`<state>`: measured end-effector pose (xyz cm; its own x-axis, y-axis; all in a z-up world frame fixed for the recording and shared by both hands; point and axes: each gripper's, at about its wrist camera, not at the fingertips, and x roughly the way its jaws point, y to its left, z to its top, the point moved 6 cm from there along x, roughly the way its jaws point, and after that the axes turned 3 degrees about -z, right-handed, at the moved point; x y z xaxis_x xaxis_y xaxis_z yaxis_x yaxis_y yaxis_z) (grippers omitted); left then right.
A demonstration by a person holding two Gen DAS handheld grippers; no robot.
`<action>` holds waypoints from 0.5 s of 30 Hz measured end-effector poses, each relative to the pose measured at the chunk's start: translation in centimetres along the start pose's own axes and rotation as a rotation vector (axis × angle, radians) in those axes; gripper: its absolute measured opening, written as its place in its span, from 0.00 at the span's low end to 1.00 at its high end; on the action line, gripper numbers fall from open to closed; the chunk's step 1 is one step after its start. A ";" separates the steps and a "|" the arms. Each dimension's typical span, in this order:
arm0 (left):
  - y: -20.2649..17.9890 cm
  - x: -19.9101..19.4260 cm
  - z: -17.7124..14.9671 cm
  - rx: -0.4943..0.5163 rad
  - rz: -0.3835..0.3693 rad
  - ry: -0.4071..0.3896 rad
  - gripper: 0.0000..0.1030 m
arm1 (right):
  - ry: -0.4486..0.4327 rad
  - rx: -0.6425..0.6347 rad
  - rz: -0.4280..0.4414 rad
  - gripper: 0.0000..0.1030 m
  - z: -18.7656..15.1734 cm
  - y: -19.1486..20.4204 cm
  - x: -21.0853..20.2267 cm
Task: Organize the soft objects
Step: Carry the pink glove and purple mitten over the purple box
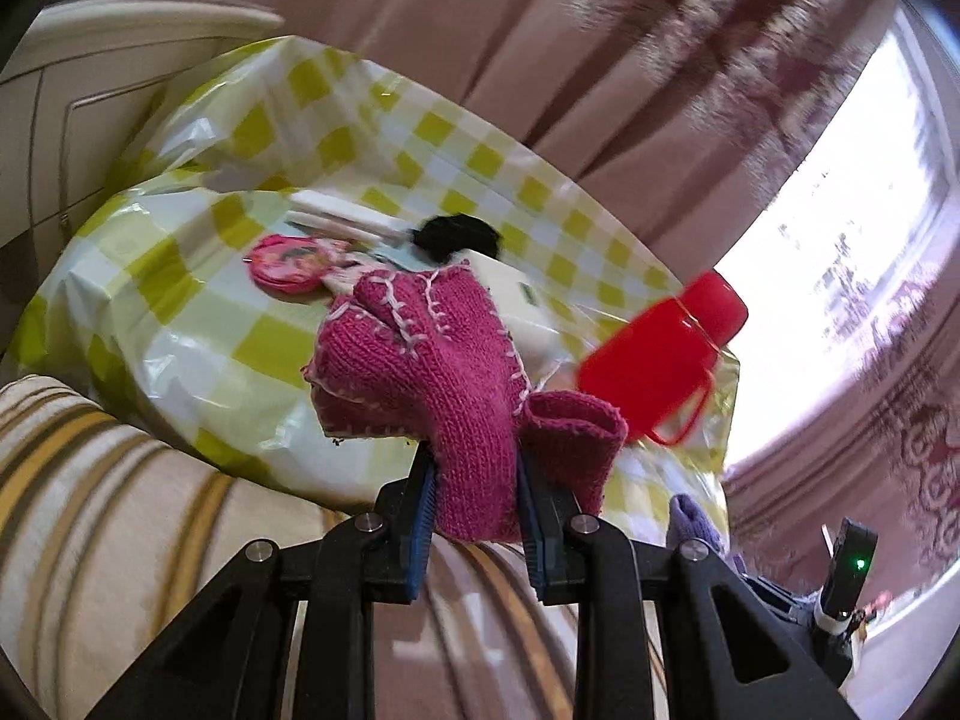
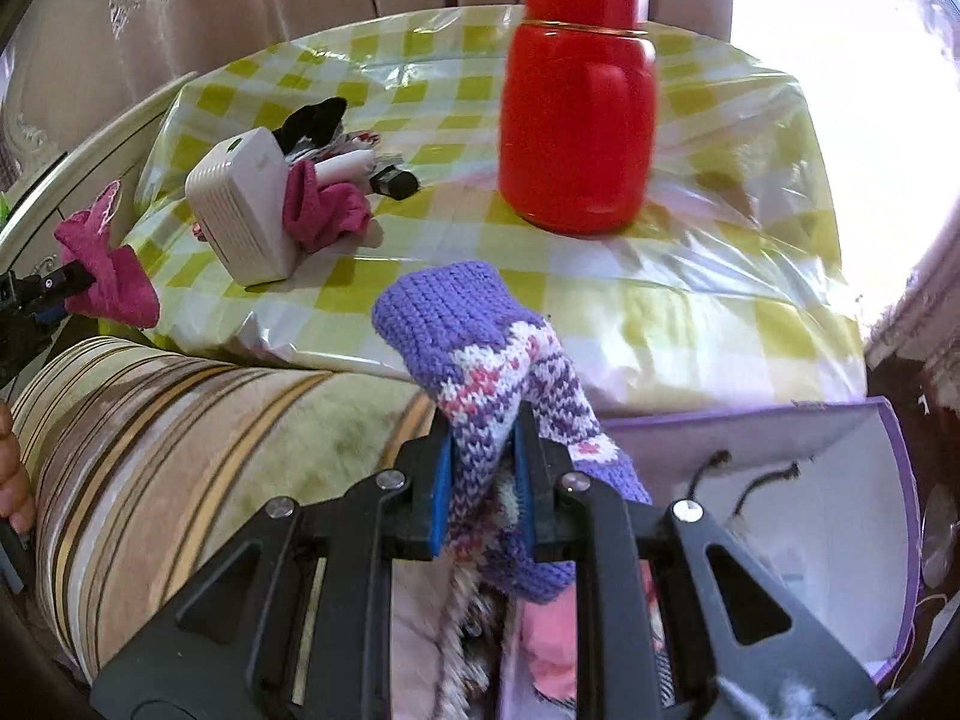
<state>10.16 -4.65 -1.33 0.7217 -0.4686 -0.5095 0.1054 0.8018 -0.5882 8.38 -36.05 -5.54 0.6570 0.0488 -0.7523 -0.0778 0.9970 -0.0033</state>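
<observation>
Curtains [image 2: 252,12] hung behind a counter [image 2: 690,312] under a yellow-checked plastic cover, with a striped cushion [image 2: 180,432] against its near edge and an open purple box [image 2: 840,480] below the right hand. On the counter stood a red flask [image 2: 579,102], upright in the right view, and beside it a white device [image 2: 240,210] with a loose pink sock [image 2: 324,207] touching it among small clutter; a round pink case [image 1: 288,261] lay just beyond. The left gripper [image 1: 474,474] had its fingers [image 1: 423,516] narrowed onto a pink knitted mitten [image 1: 432,354], pinched near the cuff and held clear of the counter. The right gripper [image 2: 483,468] was likewise nearly closed on a purple patterned mitten [image 2: 480,360], held above the cushion edge near the box. Both views showed motion blur. Judged risks: each mitten was gripped by a small fold of knit, so a quick swing could pull it free; the hanging pink mitten could brush the flask and tip it; stray yarn loops might snag on the pads at release; and the purple mitten, if dropped early, might land on the box wall rather than inside.
</observation>
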 end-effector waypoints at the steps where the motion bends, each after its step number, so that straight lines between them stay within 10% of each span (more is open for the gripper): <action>1: -0.4 0.0 -0.2 0.009 -0.006 0.003 0.25 | -0.002 0.009 -0.004 0.21 -0.3 -0.5 -0.4; 15: -11.4 2.0 -5.9 0.222 -0.155 0.149 0.25 | -0.006 0.173 -0.108 0.21 -4.0 -9.4 -4.0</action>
<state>6.35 -16.88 0.69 0.5790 -0.6274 -0.5207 0.3647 0.7705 -0.5228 3.50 -45.85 -5.17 0.6590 -0.0595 -0.7498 0.1229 0.9920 0.0293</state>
